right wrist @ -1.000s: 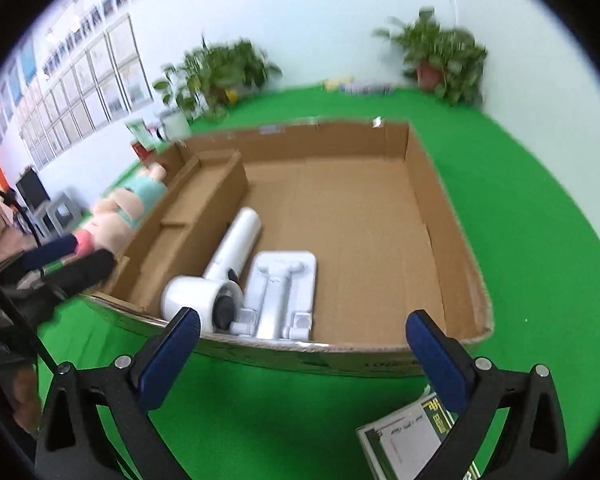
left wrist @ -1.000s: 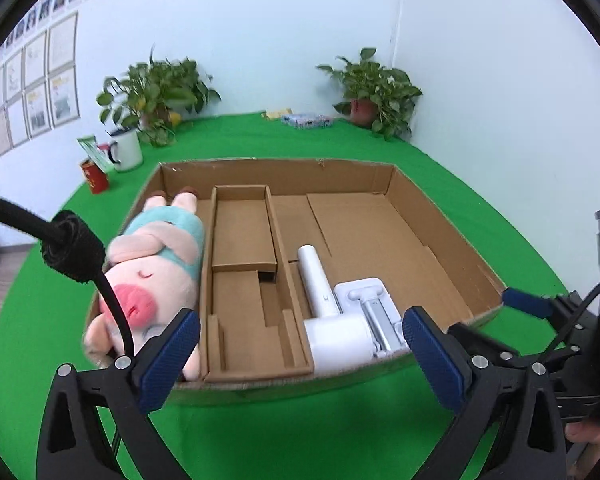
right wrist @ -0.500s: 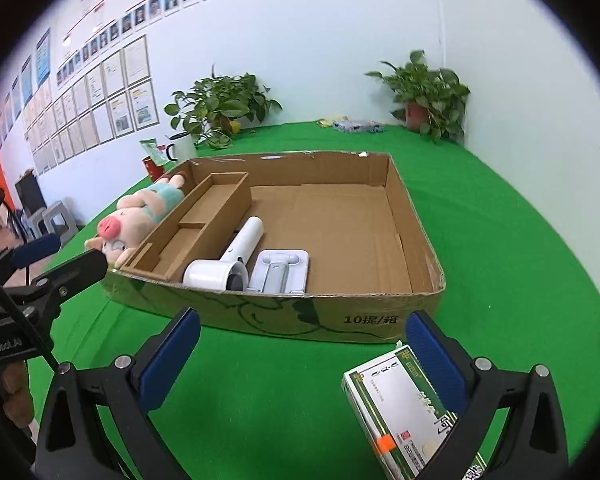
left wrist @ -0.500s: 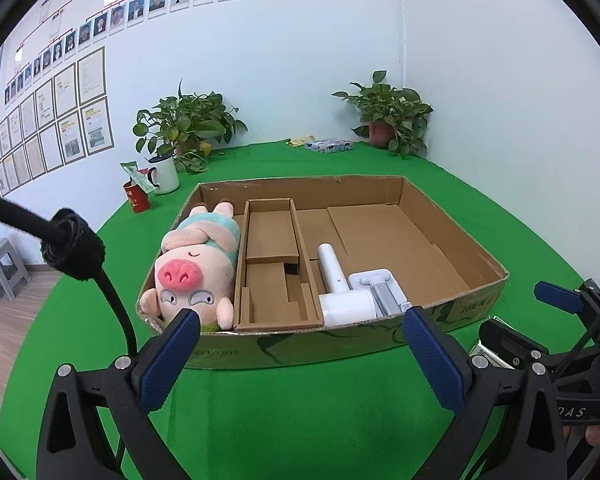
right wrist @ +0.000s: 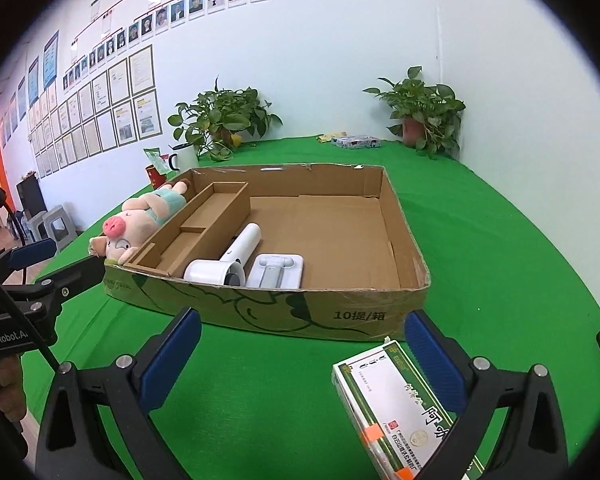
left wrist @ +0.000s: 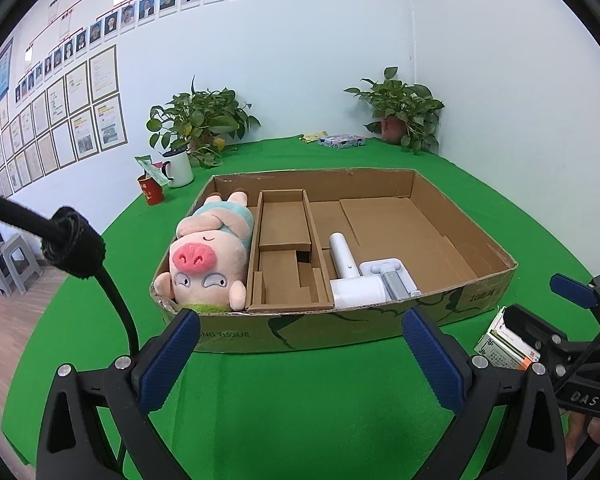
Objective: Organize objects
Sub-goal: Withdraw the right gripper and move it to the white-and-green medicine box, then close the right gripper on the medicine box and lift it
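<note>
both hand-held grippers pulled back; medicine box (right wrist: 400, 404) lies under right hand-held gripper (right wrist: 300, 360).

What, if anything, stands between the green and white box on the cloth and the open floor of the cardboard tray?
Only the tray's own near wall. The box lies on the green cloth just outside it, below the open right gripper. The floor beyond that wall looks bare, right of the white stand.

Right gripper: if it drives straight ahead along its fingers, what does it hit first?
Likely the near wall of the cardboard box. The right gripper is open over green cloth, and that wall spans the gap ahead. The green-and-white carton sits under its right finger, so it might be clipped first; depth is unclear.
</note>
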